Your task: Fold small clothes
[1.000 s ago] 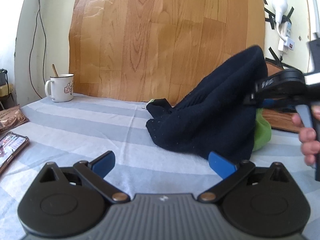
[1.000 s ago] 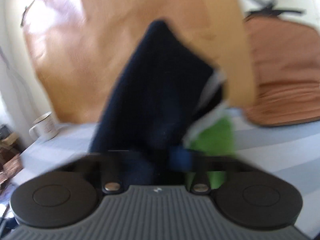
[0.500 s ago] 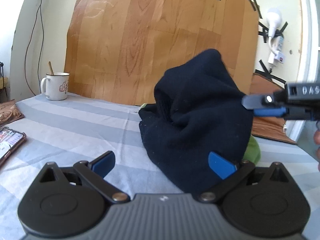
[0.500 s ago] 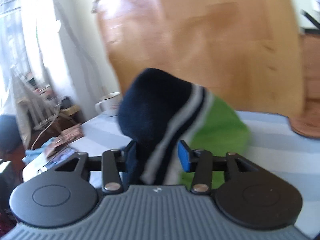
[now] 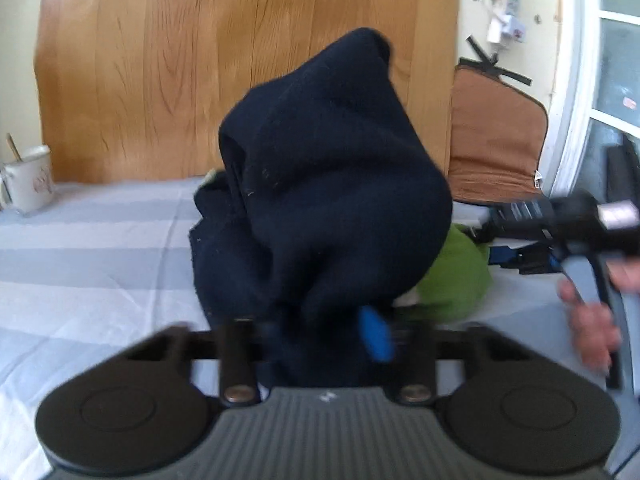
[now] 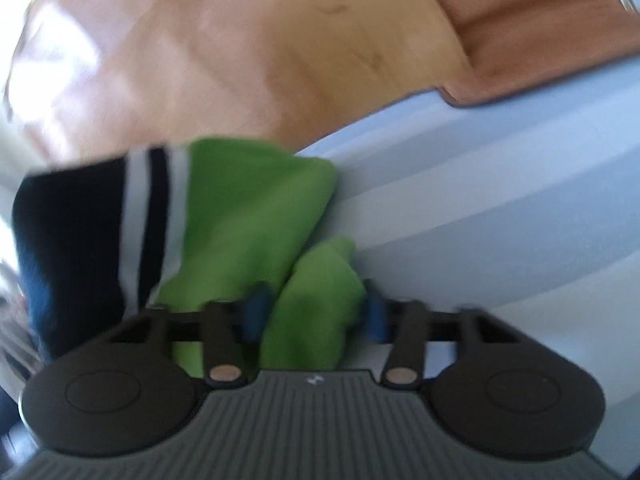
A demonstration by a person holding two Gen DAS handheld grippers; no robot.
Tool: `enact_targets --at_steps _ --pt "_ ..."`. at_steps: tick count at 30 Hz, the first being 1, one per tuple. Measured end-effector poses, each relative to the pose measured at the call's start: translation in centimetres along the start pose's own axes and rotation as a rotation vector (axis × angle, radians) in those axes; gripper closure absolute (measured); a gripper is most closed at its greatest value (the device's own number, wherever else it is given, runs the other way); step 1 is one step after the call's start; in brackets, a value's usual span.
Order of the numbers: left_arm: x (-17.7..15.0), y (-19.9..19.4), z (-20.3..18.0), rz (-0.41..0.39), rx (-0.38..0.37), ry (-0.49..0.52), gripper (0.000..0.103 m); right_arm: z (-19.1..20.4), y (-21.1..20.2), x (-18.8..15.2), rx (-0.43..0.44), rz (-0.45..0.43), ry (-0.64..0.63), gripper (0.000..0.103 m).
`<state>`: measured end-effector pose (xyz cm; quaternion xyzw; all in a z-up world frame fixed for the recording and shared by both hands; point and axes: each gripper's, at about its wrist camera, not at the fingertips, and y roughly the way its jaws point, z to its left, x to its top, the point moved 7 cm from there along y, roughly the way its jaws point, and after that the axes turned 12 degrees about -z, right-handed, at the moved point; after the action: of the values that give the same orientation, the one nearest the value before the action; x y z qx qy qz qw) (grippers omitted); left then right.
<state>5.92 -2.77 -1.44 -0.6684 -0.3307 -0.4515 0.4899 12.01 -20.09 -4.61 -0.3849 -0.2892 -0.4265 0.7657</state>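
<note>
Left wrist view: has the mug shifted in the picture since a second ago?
Yes. The mug now sits at the left edge, where earlier it stood further in along the wooden board. The view has swung right; the mug itself probably stayed put.

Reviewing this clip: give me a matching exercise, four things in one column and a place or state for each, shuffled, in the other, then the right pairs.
1. left gripper
2. right gripper
3. mug
4. brown cushion

a. far left on the striped sheet
b. closed on navy cloth
c. propped at right beside the wood panel
d. closed on green cloth

Pairs: 1-b, 2-d, 3-a, 4-c
</note>
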Motion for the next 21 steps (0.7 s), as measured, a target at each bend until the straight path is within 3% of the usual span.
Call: enact_targets --at_steps 1,3,5,7,9,10,12,13,16,18,21 --pt "0.6 0.4 0.3 -0.002 0.004 -0.006 0.079 0.5 -0.5 0.2 0.025 0.003 -0.003 0.082" --pt "3.3 0.7 1.2 -0.053 0.045 0.013 0.083 0.6 -2.5 2.3 0.088 -0.035 0.079 0.084" --pt "7.4 0.2 2.4 -0.163 0.101 0.025 0.089 1.1 -6.3 6.0 0.132 -0.15 0.107 0.085" --pt "12.4 -1.4 4.0 -0.311 0.202 0.005 0.088 2.1 -10.4 8.9 0.178 -0.257 0.099 0.085" --pt "15.3 -2.9 5.3 -0.388 0.288 -0.036 0.088 4.0 -14.0 10.4 0.261 -0.324 0.07 0.085" --pt "15.9 -3.4 5.5 -0.396 0.289 -0.055 0.084 5.3 -15.0 10.3 0.319 -0.325 0.056 0.085" --pt "15.9 -4.8 5.2 -0.394 0.225 -0.103 0.064 8.2 -16.1 8.6 0.444 -0.27 -0.002 0.085" --pt "15.4 -5.2 4.7 -0.392 0.205 -0.104 0.045 9.5 -16.4 7.2 0.474 -0.243 -0.053 0.085" --pt "12.5 -7.1 2.6 -0.388 0.149 -0.026 0.011 10.8 -16.4 2.9 0.465 -0.168 -0.172 0.085" --pt "10.6 -8.2 1.3 -0.387 0.125 0.05 0.004 9.9 -15.8 1.1 0.422 -0.133 -0.145 0.085" --pt "8.9 -8.8 0.3 -0.365 0.131 0.154 0.001 7.9 -16.8 2.3 0.365 -0.186 -0.033 0.085"
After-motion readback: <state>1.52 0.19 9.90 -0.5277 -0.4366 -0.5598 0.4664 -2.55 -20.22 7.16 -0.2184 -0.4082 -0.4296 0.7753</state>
